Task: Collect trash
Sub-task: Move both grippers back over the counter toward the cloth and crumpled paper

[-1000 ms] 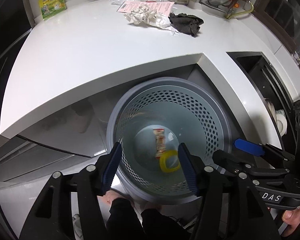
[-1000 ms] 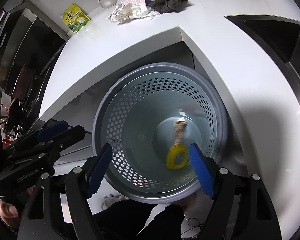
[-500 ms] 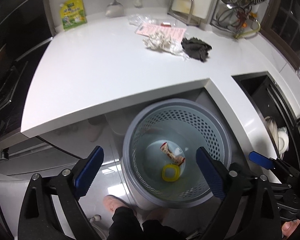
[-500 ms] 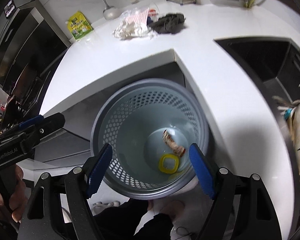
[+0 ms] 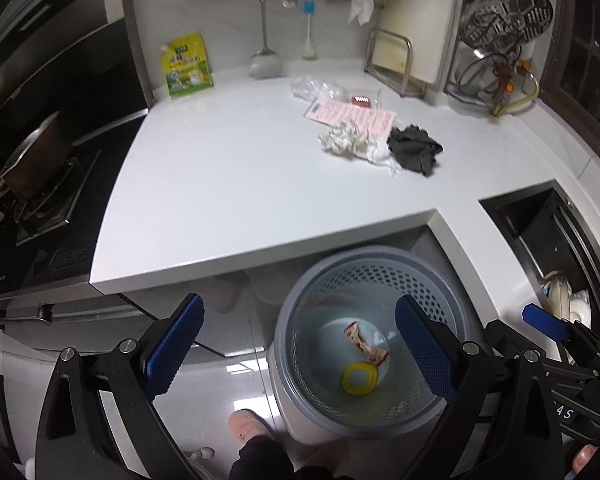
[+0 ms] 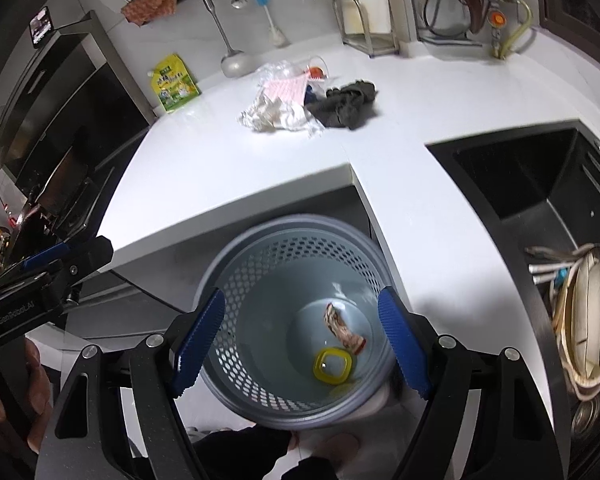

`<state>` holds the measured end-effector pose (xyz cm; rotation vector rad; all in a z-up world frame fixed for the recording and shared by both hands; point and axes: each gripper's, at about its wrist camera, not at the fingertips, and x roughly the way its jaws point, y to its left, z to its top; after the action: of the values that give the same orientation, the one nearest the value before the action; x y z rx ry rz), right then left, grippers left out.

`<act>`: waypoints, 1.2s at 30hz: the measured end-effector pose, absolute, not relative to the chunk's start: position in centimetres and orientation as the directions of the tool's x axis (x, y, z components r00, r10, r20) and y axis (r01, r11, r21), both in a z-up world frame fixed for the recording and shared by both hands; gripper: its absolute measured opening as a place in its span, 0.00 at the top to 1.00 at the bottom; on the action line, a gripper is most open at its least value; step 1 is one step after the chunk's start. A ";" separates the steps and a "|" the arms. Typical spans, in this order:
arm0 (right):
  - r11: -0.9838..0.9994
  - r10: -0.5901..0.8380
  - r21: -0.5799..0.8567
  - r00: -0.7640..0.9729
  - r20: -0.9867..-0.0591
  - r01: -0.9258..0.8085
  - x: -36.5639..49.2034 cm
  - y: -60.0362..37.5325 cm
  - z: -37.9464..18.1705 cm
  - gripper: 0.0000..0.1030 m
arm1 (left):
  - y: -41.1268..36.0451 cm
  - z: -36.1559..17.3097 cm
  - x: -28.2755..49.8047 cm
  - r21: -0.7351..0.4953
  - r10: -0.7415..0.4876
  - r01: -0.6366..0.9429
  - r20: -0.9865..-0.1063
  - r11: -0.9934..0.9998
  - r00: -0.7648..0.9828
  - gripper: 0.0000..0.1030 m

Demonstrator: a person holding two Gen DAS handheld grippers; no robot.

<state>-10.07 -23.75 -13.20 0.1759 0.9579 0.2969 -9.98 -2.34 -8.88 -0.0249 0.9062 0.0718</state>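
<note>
Standing wide apart with nothing between its blue pads, the left gripper hung above the floor at the near edge of the scene; its jaws had just been opening, and no item lay in the gap. The right gripper was likewise spread and empty, its fingers framing the mouth of the grey perforated bin directly below it. In the bin bottom lay a yellow ring-shaped lid and a snack wrapper, touching each other.

Beyond the bin rim, the white counter stretched away toward the far wall. The remaining trash lay in one cluster on the far part of the counter: a crumpled white paper, a pink printed sheet partly beneath it, a clear plastic bag behind, and a dark cloth touching the paper on its right. The inspector judged the cloth doubtful as trash.

From both sets of fingers the cluster lay ahead and upward in the frames, well apart from either gripper. In the left view it sat right of centre; in the right view it sat roughly centred, slightly left. Neither hand appeared clearly nearer. The cluster's long axis ran left to right across the counter, so the crumpled paper at its near left end was judged the likeliest first target.

A green-yellow pouch stood against the far wall, well left of the cluster.
</note>
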 end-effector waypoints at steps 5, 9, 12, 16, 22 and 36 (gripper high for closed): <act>0.946 0.325 0.273 0.566 -0.758 -0.177 -8.9 -23.5 -12.4 0.27 | -1.3 -7.7 -9.8 -0.011 0.072 -0.119 -0.742 0.993 0.666 0.08; 0.950 0.311 0.260 0.582 -0.751 -0.172 -7.3 -23.1 -12.0 0.27 | -0.4 -7.5 -8.9 -0.022 0.081 -0.143 -0.738 0.989 0.670 0.08; 0.957 0.289 0.246 0.612 -0.737 -0.155 -6.1 -22.9 -11.5 0.27 | 0.3 -7.3 -7.6 -0.016 0.083 -0.140 -0.737 0.990 0.671 0.08; 0.967 0.247 0.225 0.648 -0.721 -0.118 -3.9 -22.7 -10.8 0.27 | 1.3 -7.0 -4.5 -0.049 0.043 -0.116 -0.735 0.992 0.676 0.06; 0.980 0.165 0.196 0.690 -0.705 -0.034 0.6 -22.5 -10.3 0.25 | 1.4 -6.2 0.3 0.009 0.043 -0.048 -0.640 0.999 0.767 0.06; 0.981 0.039 0.157 0.685 -0.727 0.111 10.9 -22.2 -13.6 0.25 | -0.4 -11.5 12.0 0.031 -0.069 0.119 -0.664 0.992 0.744 0.06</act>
<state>10.94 -22.21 -13.58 0.1943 0.8163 -0.0407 11.98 -0.40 -11.46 0.0730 0.7242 -0.1032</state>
